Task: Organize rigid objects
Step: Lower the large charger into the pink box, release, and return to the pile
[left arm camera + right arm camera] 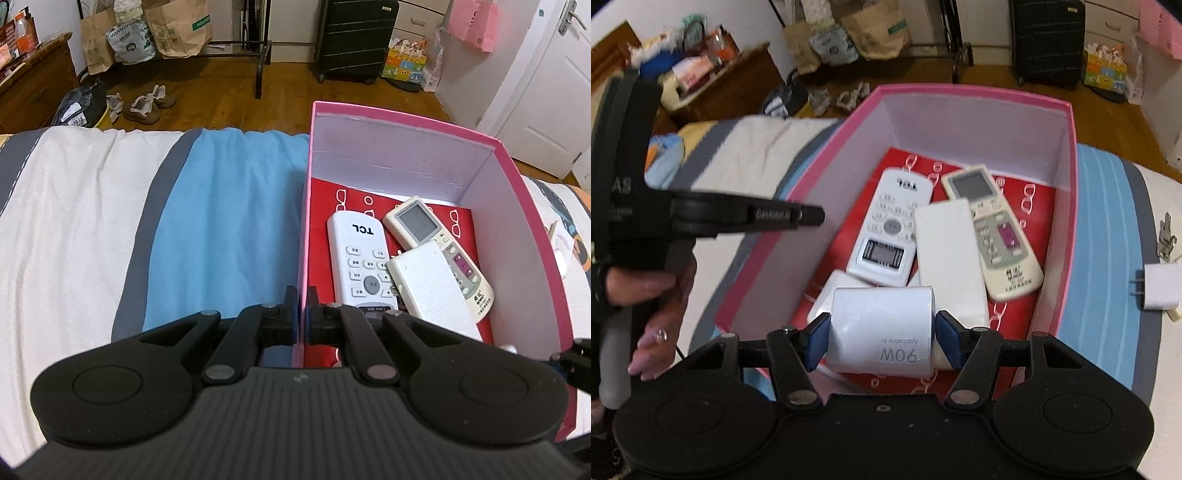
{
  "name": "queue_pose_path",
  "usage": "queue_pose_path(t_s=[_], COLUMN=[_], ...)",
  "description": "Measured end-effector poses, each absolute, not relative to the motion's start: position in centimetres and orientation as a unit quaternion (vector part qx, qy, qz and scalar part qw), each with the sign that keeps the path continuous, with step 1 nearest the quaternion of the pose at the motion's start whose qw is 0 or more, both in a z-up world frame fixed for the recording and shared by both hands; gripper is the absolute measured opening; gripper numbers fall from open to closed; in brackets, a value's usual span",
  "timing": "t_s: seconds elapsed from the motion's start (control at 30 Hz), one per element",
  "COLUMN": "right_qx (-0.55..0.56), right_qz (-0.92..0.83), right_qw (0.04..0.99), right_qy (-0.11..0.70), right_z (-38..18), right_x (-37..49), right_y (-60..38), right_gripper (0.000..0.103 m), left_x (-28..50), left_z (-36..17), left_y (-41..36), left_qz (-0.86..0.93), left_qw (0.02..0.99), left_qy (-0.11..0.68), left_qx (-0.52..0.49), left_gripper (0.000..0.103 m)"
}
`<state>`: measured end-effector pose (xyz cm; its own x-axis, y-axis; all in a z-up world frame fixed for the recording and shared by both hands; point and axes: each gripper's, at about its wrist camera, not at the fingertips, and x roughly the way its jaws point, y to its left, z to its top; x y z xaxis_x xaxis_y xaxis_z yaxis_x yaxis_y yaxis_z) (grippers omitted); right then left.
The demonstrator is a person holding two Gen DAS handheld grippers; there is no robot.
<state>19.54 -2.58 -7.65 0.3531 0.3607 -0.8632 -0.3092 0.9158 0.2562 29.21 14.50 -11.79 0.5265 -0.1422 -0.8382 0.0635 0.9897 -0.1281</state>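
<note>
Your pink box (1067,206) sits on the bed (74,206) at its foot edge, and in it lie the TCL remote (890,229), a cream remote (993,229) and a white slab (949,258). Your left gripper (303,306) is clenched on the box's left wall. Your right gripper (879,339) grasps a white 90W charger (882,332) over the box's near end, while a small plug (1158,288) lies on the bed outside the right wall.

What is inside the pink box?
Inside the pink box: a TCL remote, a cream remote, a white block over both, and red paper partly covered.
</note>
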Motion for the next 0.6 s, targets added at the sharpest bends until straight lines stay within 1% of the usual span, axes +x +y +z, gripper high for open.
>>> queue_pose_path(t_s=[0.07, 0.2, 0.43, 0.6], right_qx=[0.028, 0.035, 0.060, 0.082], right_qz=[0.204, 0.193, 0.188, 0.156], right_qw=[0.817, 0.826, 0.863, 0.892], right_qy=[0.538, 0.529, 0.465, 0.416], right_z=[-7.6, -6.0, -0.6, 1.8], right_x=[19.5, 19.1, 17.3, 16.7], right_y=[-2.7, -3.6, -8.8, -14.5], right_gripper=[0.066, 0.070, 0.070, 0.072], left_x=[29.2, 29.2, 29.1, 29.1], left_z=[-11.8, -11.8, -11.7, -11.5], left_y=[14.5, 14.5, 14.3, 14.3], left_qz=[-0.060, -0.059, -0.059, -0.057], left_qw=[0.873, 0.872, 0.873, 0.873], left_qy=[0.483, 0.484, 0.483, 0.484], left_qx=[-0.043, -0.040, -0.032, -0.033], left_gripper=[0.003, 0.003, 0.002, 0.002])
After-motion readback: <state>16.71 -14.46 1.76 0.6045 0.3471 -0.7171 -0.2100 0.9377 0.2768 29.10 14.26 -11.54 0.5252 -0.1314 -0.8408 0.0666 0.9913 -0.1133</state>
